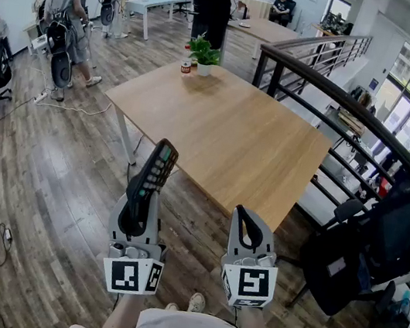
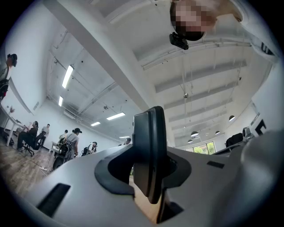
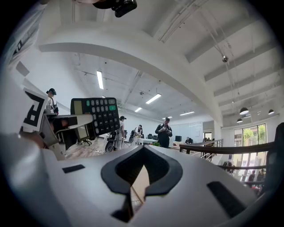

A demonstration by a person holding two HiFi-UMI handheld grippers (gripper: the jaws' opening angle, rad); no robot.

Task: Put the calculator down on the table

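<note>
In the head view my left gripper is shut on the lower end of a black calculator, which sticks up and forward with its keys facing right. It hangs over the wooden floor, short of the near corner of the light wooden table. In the left gripper view the calculator shows edge-on, clamped between the jaws. My right gripper is beside it, shut and empty; its jaw tips meet. The right gripper view also catches the calculator's keypad at the left.
A small potted plant and a can stand at the table's far corner. A black railing runs along the right, with a dark chair and bag near it. Several people stand at the left and back.
</note>
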